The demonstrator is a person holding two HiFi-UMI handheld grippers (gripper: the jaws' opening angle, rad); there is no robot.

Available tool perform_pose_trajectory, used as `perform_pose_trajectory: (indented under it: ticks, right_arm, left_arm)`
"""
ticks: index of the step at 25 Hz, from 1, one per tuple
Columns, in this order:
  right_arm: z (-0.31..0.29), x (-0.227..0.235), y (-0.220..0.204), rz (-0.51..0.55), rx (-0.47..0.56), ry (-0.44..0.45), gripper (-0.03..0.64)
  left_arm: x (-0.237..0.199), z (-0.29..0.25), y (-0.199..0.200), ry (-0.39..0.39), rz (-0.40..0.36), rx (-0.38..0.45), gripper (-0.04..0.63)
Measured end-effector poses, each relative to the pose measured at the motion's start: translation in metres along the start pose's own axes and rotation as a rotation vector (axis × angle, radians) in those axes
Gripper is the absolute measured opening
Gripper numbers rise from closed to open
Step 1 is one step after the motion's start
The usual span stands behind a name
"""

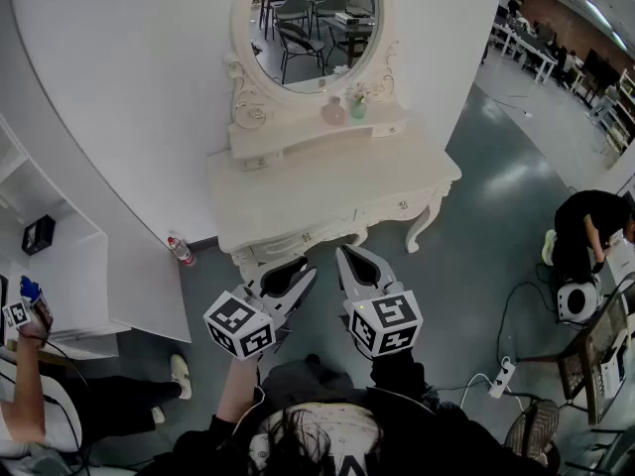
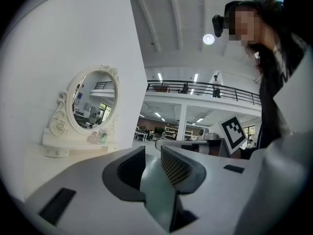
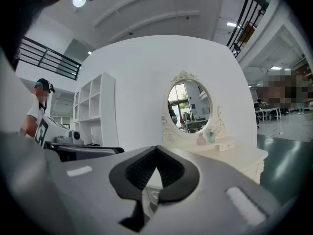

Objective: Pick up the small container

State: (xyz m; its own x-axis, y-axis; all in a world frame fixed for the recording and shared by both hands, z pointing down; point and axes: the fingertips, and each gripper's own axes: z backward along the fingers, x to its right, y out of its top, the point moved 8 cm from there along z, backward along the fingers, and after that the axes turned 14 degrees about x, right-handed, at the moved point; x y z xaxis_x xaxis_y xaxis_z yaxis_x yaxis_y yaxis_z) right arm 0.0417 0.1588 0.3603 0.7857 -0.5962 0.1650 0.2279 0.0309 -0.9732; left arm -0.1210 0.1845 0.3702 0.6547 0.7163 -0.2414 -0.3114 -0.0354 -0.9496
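Small container (image 1: 334, 112) (pink) stands on vanity shelf (image 1: 298, 135); gripper views, not head view, show left fingers (image 2: 178, 168), right fingers (image 3: 142, 173) closed.

No readable words, numbers, brands or signs appear on anything in these views.
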Motion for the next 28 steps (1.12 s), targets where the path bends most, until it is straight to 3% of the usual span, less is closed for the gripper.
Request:
perform_pose_trajectory:
  ticks: [28]
  right_arm:
    - [-0.04,0.003,-0.023,-0.02,0.004,-0.062,0.008]
  left_arm:
    - [-0.054,-0.009,-0.005,-0.053,0.03,-0.029,0.091]
